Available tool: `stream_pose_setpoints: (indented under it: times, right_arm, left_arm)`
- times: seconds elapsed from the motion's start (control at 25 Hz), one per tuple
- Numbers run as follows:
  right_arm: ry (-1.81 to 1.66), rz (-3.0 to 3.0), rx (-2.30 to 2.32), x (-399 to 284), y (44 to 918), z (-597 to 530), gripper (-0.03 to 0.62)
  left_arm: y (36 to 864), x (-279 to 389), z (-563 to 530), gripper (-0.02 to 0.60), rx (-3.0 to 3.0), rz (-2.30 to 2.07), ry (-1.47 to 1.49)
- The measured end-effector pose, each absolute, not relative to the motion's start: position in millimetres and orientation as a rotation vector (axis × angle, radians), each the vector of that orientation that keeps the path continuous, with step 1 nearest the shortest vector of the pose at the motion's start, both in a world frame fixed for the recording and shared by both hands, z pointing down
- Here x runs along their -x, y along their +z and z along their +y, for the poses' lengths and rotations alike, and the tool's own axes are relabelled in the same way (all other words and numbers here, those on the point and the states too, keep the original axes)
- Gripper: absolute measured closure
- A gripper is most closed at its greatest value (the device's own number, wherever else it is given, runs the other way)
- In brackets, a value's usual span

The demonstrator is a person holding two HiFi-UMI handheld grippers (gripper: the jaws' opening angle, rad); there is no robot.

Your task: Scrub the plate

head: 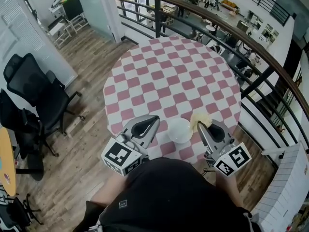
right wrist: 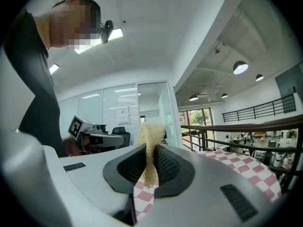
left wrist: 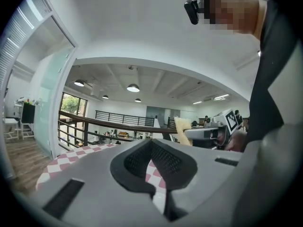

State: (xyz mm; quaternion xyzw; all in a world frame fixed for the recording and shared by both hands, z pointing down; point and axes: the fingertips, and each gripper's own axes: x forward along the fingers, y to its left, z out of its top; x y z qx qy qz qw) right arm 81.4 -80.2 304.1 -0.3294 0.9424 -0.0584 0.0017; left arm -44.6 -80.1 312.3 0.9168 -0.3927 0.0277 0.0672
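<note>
A small white plate (head: 179, 130) sits on the round pink-and-white checked table (head: 169, 71), near its front edge. My left gripper (head: 155, 120) hangs just left of the plate, held about level, its jaws shut with nothing between them (left wrist: 151, 146). My right gripper (head: 202, 126) is just right of the plate, shut on a yellow scrubbing sponge (head: 198, 119). The sponge (right wrist: 150, 141) stands up between the dark pads and sticks out above them. From the left gripper view, the right gripper (left wrist: 208, 135) and its sponge (left wrist: 182, 129) show across from me.
A dark railing (head: 227, 37) curves round the far and right sides of the table, with a lower floor beyond it. Black office chairs (head: 34, 88) stand on the wooden floor to the left. The person's dark torso (head: 169, 197) fills the bottom of the head view.
</note>
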Motion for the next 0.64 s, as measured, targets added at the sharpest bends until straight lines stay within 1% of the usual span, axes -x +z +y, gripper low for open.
stream_pose_setpoints:
  times: [0.64]
  right_arm:
    - [-0.222, 2.962, 1.024, -67, 314, -74, 0.545]
  left_arm:
    - [314, 56, -69, 0.574, -2.747, -1.184, 0.110]
